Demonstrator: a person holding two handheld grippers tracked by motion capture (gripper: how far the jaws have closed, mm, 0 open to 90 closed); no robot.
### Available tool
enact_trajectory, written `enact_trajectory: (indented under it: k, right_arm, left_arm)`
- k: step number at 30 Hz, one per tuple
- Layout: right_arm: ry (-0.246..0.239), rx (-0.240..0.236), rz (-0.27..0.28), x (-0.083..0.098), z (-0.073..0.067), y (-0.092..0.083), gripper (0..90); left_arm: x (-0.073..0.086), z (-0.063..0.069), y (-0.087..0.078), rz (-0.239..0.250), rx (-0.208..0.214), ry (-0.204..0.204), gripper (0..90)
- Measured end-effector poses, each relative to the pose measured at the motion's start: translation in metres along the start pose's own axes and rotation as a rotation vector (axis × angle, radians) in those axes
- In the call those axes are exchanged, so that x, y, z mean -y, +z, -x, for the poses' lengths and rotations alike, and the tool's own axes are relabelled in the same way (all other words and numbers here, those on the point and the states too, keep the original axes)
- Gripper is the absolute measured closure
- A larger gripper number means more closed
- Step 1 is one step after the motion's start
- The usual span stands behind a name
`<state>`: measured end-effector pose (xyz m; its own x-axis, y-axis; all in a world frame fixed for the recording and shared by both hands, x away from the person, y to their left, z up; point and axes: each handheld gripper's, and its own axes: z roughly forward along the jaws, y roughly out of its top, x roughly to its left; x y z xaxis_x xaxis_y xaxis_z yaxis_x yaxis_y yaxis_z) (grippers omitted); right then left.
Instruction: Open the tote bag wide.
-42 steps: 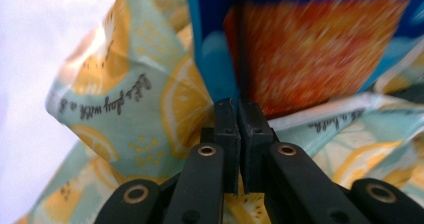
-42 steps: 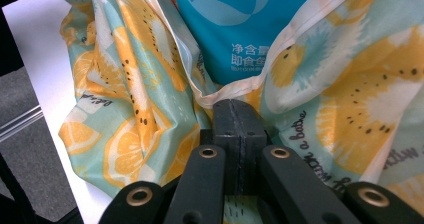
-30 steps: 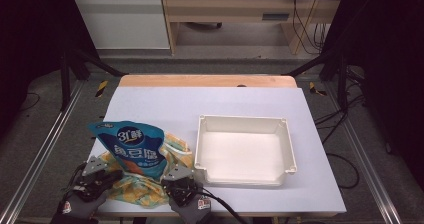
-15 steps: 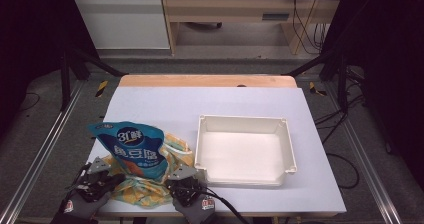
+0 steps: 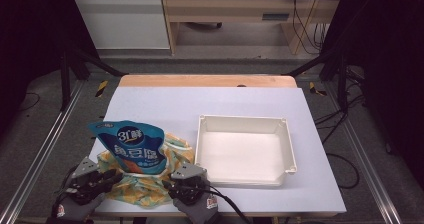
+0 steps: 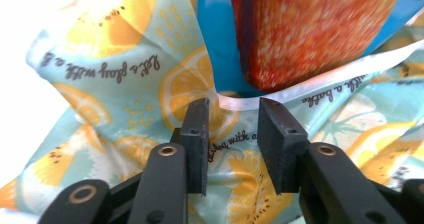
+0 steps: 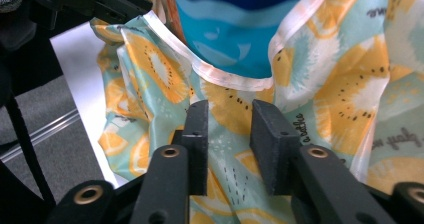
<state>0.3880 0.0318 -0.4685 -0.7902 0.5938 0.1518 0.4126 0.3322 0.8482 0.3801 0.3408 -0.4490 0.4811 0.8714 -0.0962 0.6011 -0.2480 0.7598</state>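
High view: a blue pouch [image 5: 131,149] stands inside a fruit-print bag [image 5: 145,184] at the near left corner of the bench [image 5: 200,104], just left of a white tray [image 5: 243,146]. The left gripper [image 5: 107,176] and right gripper [image 5: 177,184] sit at the bag's two near sides, likely placed there to hold its mouth apart around the pouch.

Left gripper view: the jaws have just been opening and now stand spread. The bag's white hem [image 6: 235,104] runs across the gap between them, but the pads are not pressing on it. The pouch's orange base [image 6: 310,29] sits just behind, down in the cloth.

Right gripper view: these jaws too have just been opening and stand apart, with bag cloth [image 7: 225,134] lying between them, loose. The hem [image 7: 220,76] curves around the pouch's blue front [image 7: 235,39]. By my reading, the pouch is bagged and both grips are being let go.
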Motion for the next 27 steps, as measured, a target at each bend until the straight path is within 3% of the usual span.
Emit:
enact_trajectory:
  k: [9, 16, 19, 27]
  right_arm:
    - [-0.016, 0.001, 0.067, -0.012, -0.001, -0.019, 62.3]
    - [-0.020, 0.014, 0.114, -0.022, 0.001, -0.034, 60.0]
    - [-0.019, 0.021, 0.128, -0.026, 0.003, -0.039, 59.0]
    - [-0.027, 0.041, 0.169, -0.036, 0.009, -0.054, 55.1]
  left_arm:
    - [-0.002, -0.001, -0.018, 0.123, -0.002, -0.007, 61.0]
    - [-0.004, -0.003, -0.027, 0.174, -0.009, -0.025, 57.2]
    - [-0.006, -0.003, -0.033, 0.219, -0.014, -0.031, 56.1]
    - [-0.016, 0.000, -0.047, 0.286, -0.004, -0.026, 51.7]
